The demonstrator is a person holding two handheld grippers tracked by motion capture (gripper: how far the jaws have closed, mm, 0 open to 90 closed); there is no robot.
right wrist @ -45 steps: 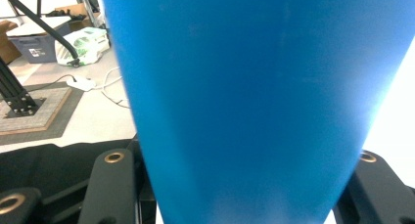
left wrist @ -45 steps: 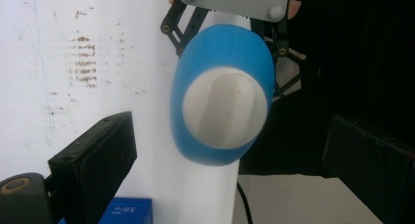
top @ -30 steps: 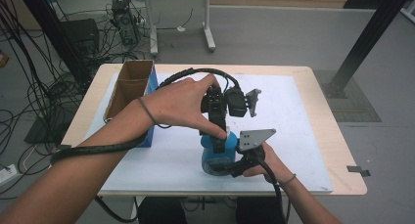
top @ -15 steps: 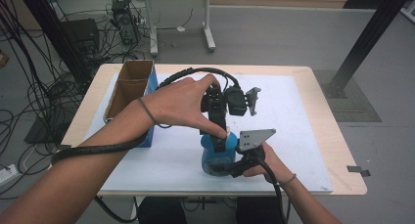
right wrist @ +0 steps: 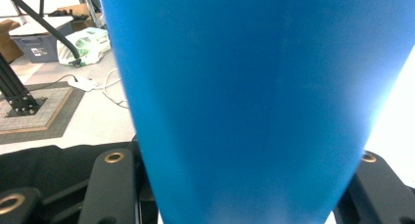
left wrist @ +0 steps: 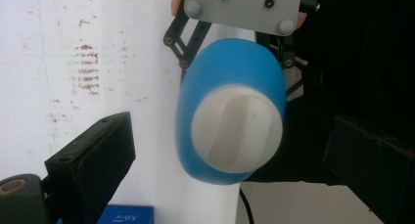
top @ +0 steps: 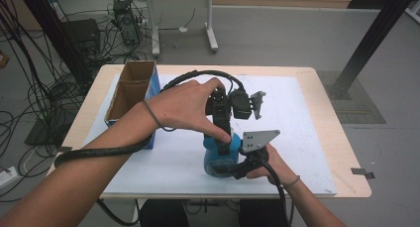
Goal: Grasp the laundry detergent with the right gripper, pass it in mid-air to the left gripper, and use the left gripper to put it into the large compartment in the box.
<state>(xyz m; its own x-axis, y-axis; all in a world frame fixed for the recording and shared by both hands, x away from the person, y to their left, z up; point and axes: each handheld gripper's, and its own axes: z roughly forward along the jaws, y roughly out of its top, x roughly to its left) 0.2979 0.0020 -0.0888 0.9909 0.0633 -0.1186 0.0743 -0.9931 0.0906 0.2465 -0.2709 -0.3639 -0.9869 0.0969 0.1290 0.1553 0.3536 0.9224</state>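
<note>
Bottle (top: 219,157) near table's front edge (top: 218,193), pinched by right gripper (top: 233,170); left gripper (top: 224,142) spread above.

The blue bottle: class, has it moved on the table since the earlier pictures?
No. The blue bottle stands at the same spot relative to the cardboard box.

A blue bottle (right wrist: 254,101) stands upright, very close to the camera, between the two black jaws of the right gripper (right wrist: 244,185), which press against its sides low down. Behind at the left are a floor mat (right wrist: 34,111), cables and a white bag (right wrist: 83,45).
</note>
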